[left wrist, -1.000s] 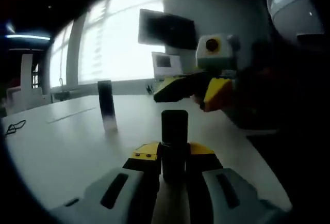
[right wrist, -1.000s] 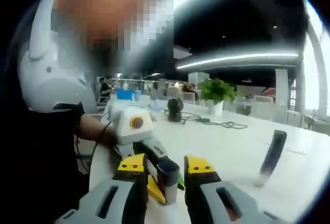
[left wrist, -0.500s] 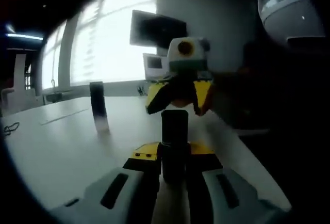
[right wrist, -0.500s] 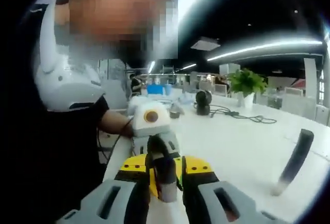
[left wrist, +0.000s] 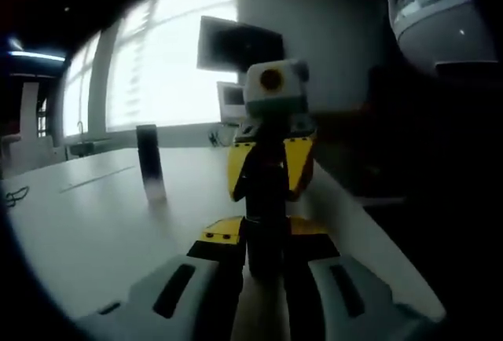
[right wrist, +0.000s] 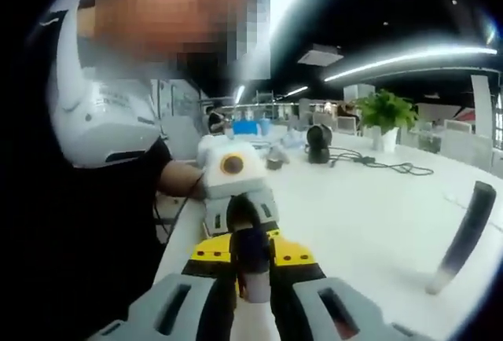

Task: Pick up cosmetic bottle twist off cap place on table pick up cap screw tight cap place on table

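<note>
**Two grippers met on one dark bottle above a white table**

A dark cylindrical cosmetic bottle (left wrist: 264, 235) stood upright between the yellow-tipped jaws of the left gripper (left wrist: 263, 235), which were closed snugly against its lower body, above the near edge of a long white table (left wrist: 94, 215). In the left gripper view, the right gripper (left wrist: 267, 172) reached in from the far side, its yellow jaws pressed around the bottle's dark cap (left wrist: 266, 180) at the top. The right gripper view showed the same meeting from the other end: the right gripper (right wrist: 253, 254) had its jaws drawn in tight on the cap (right wrist: 253, 251), with the left gripper (right wrist: 236, 199) just behind it.

Well apart on the tabletop stood a second dark, slim cylinder with a pale base (left wrist: 149, 170), seen leaning in the right gripper view (right wrist: 465, 235). A person in a white and black top (right wrist: 102, 144) stood close at the table's edge. Farther down the table were a small black rounded device (right wrist: 318, 143), a trailing black cable (right wrist: 377, 164) and a green potted plant (right wrist: 385, 115). A dark wall-mounted screen (left wrist: 238, 45) hung beside bright windows (left wrist: 165, 66).
</note>
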Tool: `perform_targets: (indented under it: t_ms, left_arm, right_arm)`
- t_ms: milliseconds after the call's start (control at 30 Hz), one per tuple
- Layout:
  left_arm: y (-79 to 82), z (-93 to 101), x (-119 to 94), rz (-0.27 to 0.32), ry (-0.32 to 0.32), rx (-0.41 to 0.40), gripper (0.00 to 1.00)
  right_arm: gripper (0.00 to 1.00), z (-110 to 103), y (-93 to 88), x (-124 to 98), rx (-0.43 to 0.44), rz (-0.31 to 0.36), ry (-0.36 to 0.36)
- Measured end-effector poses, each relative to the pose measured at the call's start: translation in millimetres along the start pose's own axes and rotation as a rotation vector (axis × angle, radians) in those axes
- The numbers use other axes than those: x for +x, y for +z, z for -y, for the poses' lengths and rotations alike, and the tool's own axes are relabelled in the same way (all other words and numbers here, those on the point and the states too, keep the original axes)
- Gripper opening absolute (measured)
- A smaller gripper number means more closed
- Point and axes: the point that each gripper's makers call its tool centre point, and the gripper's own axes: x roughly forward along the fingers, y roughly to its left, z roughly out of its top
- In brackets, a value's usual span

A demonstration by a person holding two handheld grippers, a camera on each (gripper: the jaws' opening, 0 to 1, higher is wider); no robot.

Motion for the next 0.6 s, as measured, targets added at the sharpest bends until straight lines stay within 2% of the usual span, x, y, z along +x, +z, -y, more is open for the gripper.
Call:
perform_targets:
  t_ms: [333,600]
  left_arm:
    - [0.2,-3.9,2.0,-0.002,0.034,0.02,0.09]
    - [-0.2,-7.7,2.4,-0.013,0.07,0.009,0.09]
  right_arm:
    - [0.1,2.0,0.6,-0.5,-0.059,0.0,-0.068]
    - [0.1,5.3,0.5,0.4,-0.059,0.004,-0.134]
